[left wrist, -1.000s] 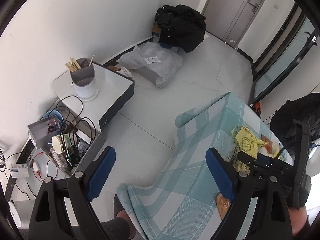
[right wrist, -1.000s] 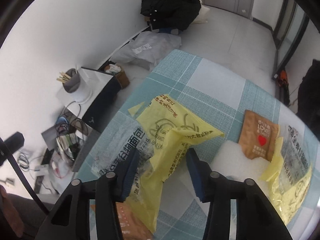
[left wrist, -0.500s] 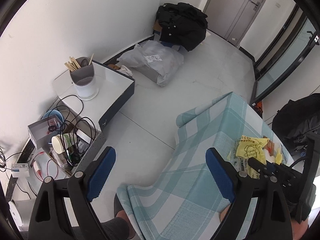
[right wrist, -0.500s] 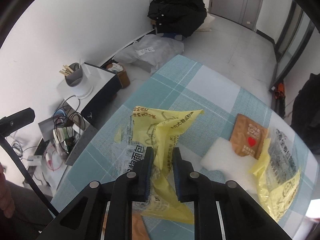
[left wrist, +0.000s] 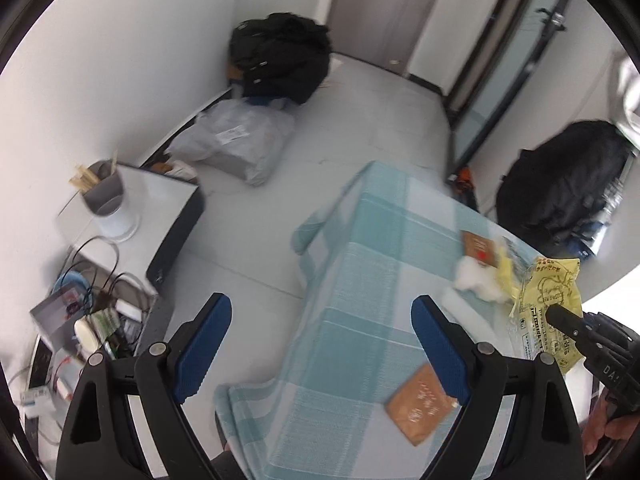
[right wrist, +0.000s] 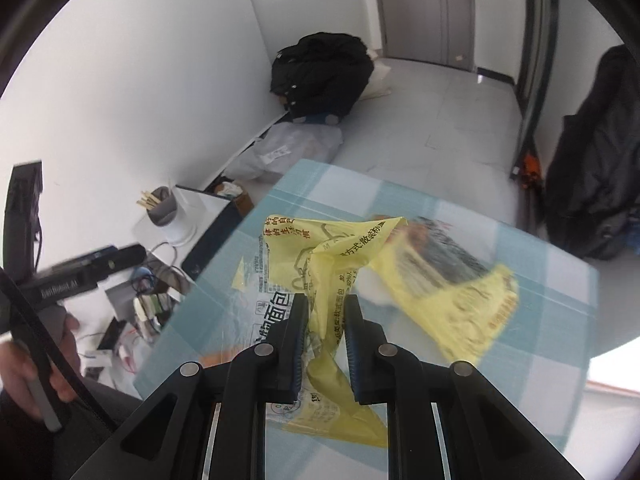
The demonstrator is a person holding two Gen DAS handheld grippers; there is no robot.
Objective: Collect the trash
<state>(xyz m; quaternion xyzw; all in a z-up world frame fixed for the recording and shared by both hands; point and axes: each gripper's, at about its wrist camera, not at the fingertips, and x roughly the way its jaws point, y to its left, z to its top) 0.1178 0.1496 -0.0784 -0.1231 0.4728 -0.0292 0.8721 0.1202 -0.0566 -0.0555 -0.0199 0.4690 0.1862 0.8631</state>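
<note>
The right tool [right wrist: 326, 328] is clamped on the yellow wrapper [right wrist: 340, 256], lifted off the table [right wrist: 540, 288]. The left tool [left wrist: 320, 340] gapes wide, holding nothing, over the table's edge.

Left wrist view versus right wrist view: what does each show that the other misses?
Only the left wrist view shows the open left claw, the brown packet near the table's edge, the second brown packet with a red heart and the white wad. Only the right wrist view shows the right claw shut on the yellow bag, lifted above the table. Both share the checked tablecloth, the yellow bag, the black jacket in the corner, the grey parcel and the chopstick holder.
</note>
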